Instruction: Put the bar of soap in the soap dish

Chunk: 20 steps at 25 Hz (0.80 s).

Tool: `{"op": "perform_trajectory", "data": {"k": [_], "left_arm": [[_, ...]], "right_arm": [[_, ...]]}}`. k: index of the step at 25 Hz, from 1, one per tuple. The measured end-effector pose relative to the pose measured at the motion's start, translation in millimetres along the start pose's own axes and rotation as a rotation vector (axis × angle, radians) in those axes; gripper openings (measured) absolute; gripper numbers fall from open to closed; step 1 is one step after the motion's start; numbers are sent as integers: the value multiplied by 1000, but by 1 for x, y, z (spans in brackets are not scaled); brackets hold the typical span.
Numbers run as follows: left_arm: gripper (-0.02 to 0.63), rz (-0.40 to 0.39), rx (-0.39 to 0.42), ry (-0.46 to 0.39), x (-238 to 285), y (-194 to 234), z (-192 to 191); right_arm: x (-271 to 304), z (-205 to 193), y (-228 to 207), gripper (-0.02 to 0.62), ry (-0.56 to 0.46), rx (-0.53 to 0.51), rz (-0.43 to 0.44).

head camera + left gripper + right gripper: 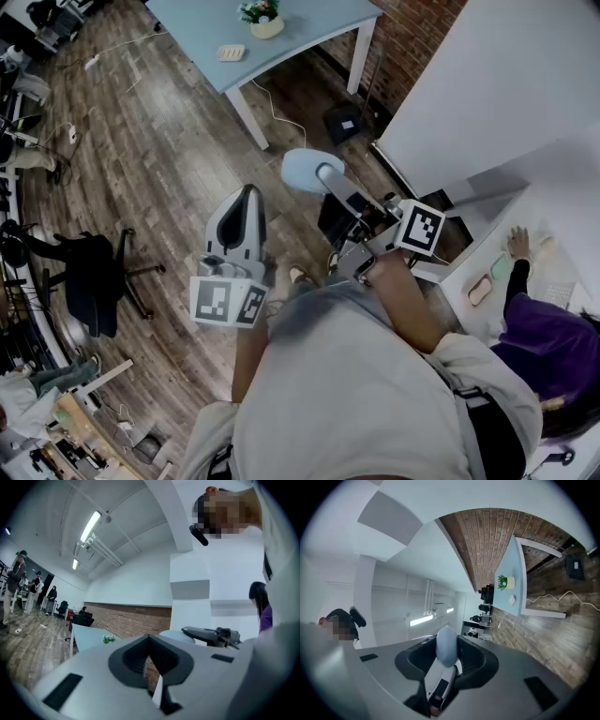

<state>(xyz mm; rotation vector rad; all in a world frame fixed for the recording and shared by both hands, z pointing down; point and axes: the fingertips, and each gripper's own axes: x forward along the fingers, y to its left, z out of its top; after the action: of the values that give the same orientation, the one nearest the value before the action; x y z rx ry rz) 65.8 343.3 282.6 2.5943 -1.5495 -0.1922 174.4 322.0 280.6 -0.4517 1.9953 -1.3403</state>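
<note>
A pale blue oval bar of soap point(307, 170) sticks out of my right gripper point(325, 178), whose jaws are shut on it; the gripper is held in mid-air in front of my chest. The right gripper view shows the soap point(446, 648) wedged between the two dark jaws. My left gripper point(247, 197) hangs beside it to the left, its jaws together and nothing in them point(149, 641). Far off, on a light blue table point(309, 28), lies a small white dish-like thing point(231, 52) next to a potted plant point(262, 16). I cannot tell for sure that it is the soap dish.
Wooden floor lies between me and the table. A black office chair point(94, 272) stands at the left, and a black box point(344, 121) with cables sits by the brick wall point(412, 37). At the right a person in purple point(548, 337) sits at a white desk point(562, 216).
</note>
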Motion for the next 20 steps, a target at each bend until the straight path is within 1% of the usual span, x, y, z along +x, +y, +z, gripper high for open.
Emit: {"op": "perform_trajectory", "data": {"k": [10,15,20], "left_arm": [[3,-8,7,-3,6,-5,0],[3,-8,10,7,7,-8,-4],[3,-17,18,14,12,-18,-5]], "right_arm": [[-1,4,-1,140,3,2,7],[-4,3,-3,140,22,15,13],[-11,8,-3,140,25,15,9]]}}
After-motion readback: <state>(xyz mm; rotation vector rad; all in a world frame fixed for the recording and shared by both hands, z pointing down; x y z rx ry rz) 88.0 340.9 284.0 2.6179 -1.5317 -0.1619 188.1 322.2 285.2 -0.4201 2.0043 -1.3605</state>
